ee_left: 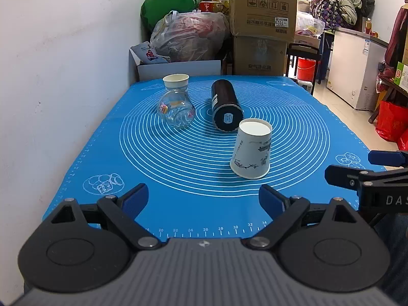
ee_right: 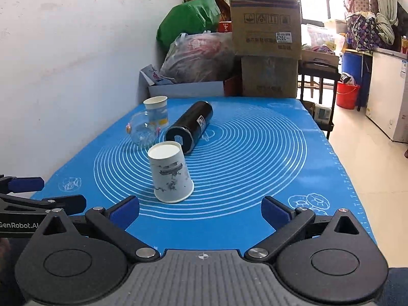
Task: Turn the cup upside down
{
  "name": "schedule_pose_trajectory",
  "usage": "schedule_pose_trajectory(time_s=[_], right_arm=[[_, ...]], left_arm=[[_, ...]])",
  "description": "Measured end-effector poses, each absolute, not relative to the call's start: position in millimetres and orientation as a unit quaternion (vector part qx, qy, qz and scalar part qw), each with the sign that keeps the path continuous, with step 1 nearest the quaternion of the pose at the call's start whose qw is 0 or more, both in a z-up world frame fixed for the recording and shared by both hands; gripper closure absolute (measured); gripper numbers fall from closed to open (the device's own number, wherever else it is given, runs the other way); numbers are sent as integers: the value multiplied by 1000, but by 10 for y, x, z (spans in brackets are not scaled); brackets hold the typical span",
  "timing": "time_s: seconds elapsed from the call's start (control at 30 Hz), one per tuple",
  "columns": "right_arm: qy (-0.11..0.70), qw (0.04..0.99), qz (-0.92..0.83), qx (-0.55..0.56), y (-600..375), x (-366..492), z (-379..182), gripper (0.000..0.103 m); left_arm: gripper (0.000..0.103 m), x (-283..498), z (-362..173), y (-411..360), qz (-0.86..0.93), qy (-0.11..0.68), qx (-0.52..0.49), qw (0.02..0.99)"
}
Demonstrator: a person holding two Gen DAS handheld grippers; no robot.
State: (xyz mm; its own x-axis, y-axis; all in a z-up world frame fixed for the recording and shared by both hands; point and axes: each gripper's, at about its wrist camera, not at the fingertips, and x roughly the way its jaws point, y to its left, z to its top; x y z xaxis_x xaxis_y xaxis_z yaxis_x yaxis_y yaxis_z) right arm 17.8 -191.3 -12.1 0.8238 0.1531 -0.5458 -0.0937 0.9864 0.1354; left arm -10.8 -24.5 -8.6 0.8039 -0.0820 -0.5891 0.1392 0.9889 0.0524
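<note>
A white paper cup with an ink drawing (ee_left: pixel 251 149) (ee_right: pixel 170 172) stands upside down on the blue mat (ee_left: pixel 178 168) (ee_right: pixel 242 158), base up. A second paper cup (ee_left: pixel 176 82) (ee_right: pixel 155 107) stands upright at the far left. My left gripper (ee_left: pixel 204 199) is open and empty near the mat's front edge, short of the inverted cup. My right gripper (ee_right: pixel 200 210) is open and empty, just in front of that cup. The right gripper shows at the right edge of the left wrist view (ee_left: pixel 357 168); the left gripper shows at the left edge of the right wrist view (ee_right: pixel 38 193).
A clear glass jar (ee_left: pixel 176 109) (ee_right: pixel 144 130) lies on its side by the far cup. A black cylinder (ee_left: pixel 225 104) (ee_right: pixel 190 130) lies on its side behind the inverted cup. A white wall (ee_left: pixel 63 76) runs along the left. Boxes (ee_left: pixel 262 25) and bags are stacked behind the table.
</note>
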Motion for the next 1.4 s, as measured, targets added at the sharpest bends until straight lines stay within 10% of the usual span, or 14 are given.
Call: schedule_pose_trajectory(time_s=[1.4], right_arm=[[286, 954, 80, 48, -1910, -6, -77, 0]], left_arm=[[10, -232, -72, -322, -70, 306, 53, 948]])
